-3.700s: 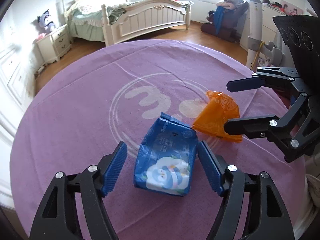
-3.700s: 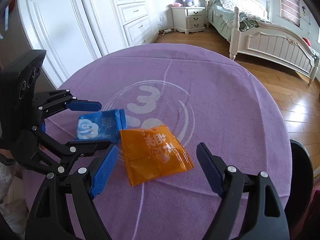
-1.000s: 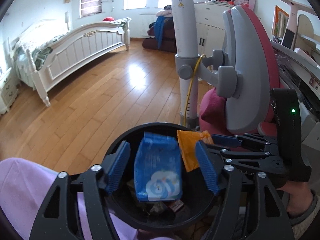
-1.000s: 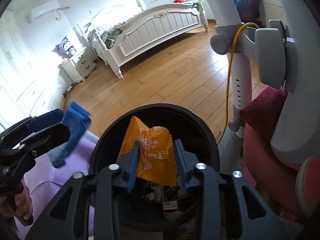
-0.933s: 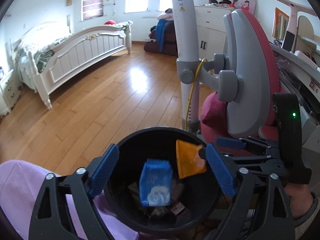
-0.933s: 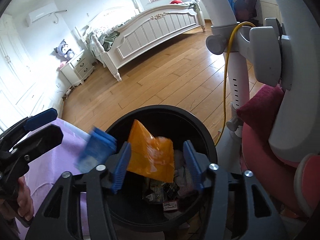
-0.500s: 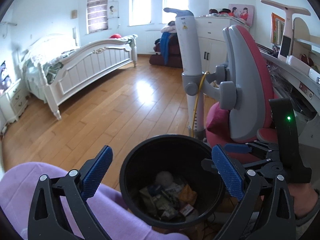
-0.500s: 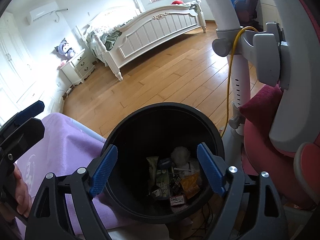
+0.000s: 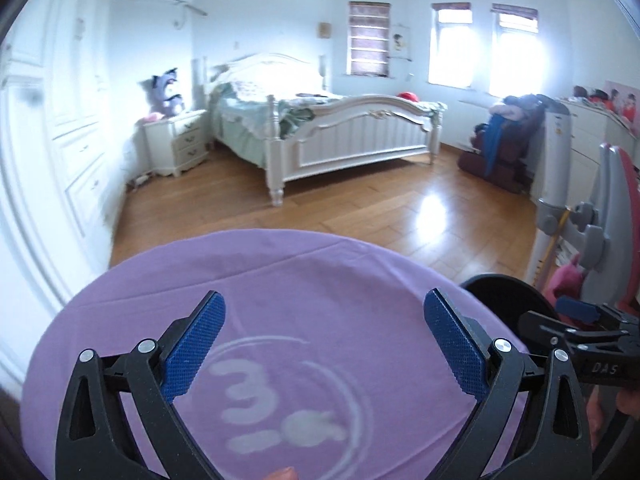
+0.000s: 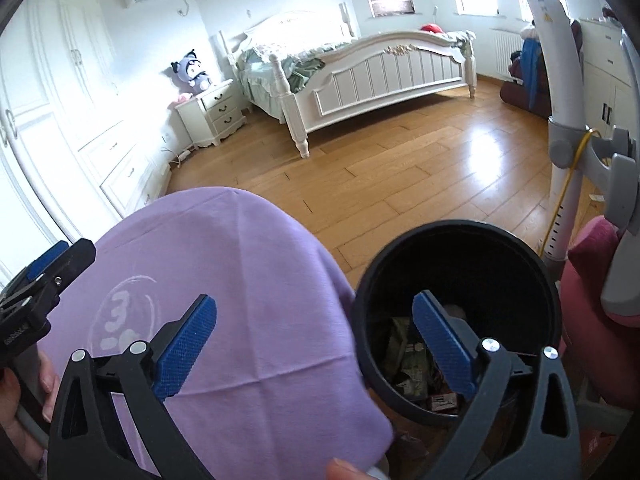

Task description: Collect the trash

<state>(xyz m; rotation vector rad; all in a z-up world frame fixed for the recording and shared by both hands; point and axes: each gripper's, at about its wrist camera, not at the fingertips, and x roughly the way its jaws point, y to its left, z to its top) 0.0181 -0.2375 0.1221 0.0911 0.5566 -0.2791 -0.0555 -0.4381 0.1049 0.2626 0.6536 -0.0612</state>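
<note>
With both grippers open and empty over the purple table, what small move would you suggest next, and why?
Probably bring the right gripper away from the black bin to join the left gripper over the purple tablecloth. Its jaws have just been opening with nothing between them, no wrapper shows on the cloth, and trash lies in the bin.

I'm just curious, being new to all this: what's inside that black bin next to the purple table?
Inside the black bin lies a heap of crumpled wrappers and small packets at the bottom. The right gripper finger covers part of the heap, and the near wall hides the rest.
</note>
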